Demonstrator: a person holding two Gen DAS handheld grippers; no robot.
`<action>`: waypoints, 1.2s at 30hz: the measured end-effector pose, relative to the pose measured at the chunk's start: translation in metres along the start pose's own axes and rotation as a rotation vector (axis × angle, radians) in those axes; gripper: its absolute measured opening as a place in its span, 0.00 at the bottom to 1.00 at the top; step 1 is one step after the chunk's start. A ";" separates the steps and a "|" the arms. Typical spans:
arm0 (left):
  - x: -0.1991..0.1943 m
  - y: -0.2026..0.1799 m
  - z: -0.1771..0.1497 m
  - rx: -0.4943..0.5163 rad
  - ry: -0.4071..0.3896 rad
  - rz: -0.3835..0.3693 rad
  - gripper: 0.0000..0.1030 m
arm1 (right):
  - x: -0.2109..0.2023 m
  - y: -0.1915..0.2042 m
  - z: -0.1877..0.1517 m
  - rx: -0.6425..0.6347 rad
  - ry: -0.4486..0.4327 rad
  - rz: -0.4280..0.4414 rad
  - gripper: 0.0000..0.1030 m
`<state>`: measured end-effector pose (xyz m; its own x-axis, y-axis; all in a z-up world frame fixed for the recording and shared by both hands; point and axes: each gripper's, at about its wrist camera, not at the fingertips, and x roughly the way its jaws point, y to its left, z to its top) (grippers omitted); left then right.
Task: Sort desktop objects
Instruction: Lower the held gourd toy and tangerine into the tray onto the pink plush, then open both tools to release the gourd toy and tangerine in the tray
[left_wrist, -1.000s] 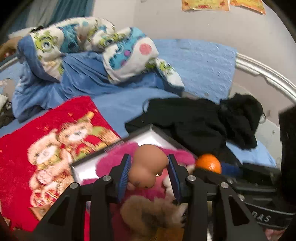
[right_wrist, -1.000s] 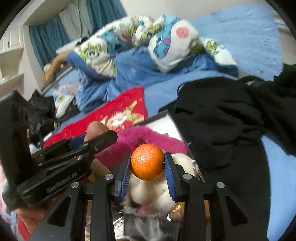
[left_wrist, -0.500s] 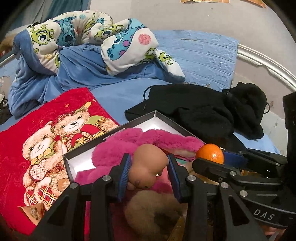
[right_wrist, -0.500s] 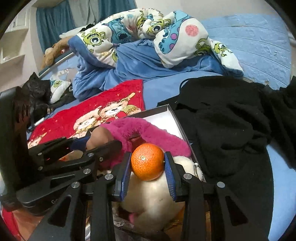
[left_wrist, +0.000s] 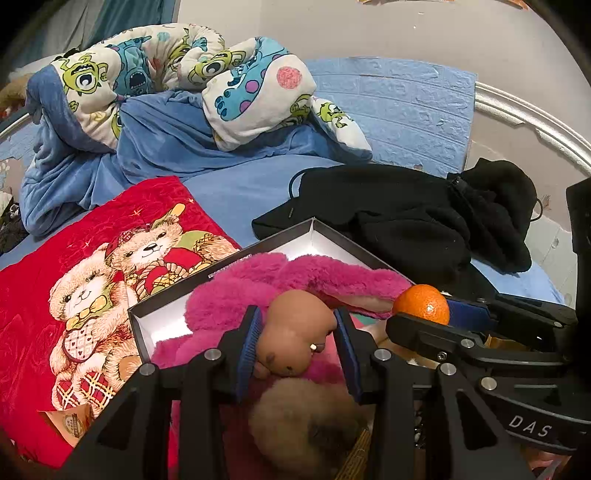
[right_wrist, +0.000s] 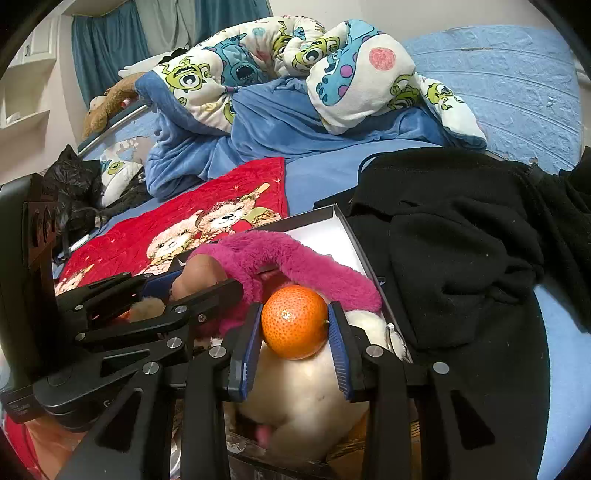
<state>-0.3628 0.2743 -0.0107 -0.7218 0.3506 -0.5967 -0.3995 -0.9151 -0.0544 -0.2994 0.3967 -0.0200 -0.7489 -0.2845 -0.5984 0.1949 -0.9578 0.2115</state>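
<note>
My left gripper (left_wrist: 297, 334) is shut on a small brown rubbery toy figure (left_wrist: 295, 338), held over a black box with a white inside (left_wrist: 317, 236). The box holds a pink plush toy (left_wrist: 288, 273), a tan furry toy (left_wrist: 303, 421) and a white plush toy (right_wrist: 306, 391). My right gripper (right_wrist: 293, 323) is shut on an orange tangerine (right_wrist: 293, 321), held above the white plush at the box's right side. The tangerine also shows in the left wrist view (left_wrist: 421, 304). The two grippers are side by side, close together.
The box sits on a bed with a blue sheet (left_wrist: 236, 188). A red teddy-bear cushion (left_wrist: 92, 280) lies left of the box. Black clothing (left_wrist: 406, 218) lies right of it. A rumpled monster-print duvet (left_wrist: 177, 88) lies behind.
Both grippers have kept their hold and drawn back and up a little from the box. More of the box and cushion shows now.
</note>
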 end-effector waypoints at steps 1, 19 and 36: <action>0.000 0.000 0.000 0.000 0.000 0.000 0.40 | 0.000 0.000 0.000 -0.001 -0.001 0.000 0.32; -0.004 -0.003 0.002 0.014 -0.004 0.014 0.40 | -0.004 0.002 0.001 -0.027 -0.036 0.012 0.35; -0.035 0.021 0.014 -0.093 -0.077 -0.057 1.00 | -0.034 -0.022 0.006 0.112 -0.223 0.178 1.00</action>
<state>-0.3535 0.2452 0.0202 -0.7423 0.4132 -0.5275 -0.3893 -0.9067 -0.1624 -0.2823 0.4280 0.0000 -0.8324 -0.4192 -0.3624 0.2736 -0.8796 0.3891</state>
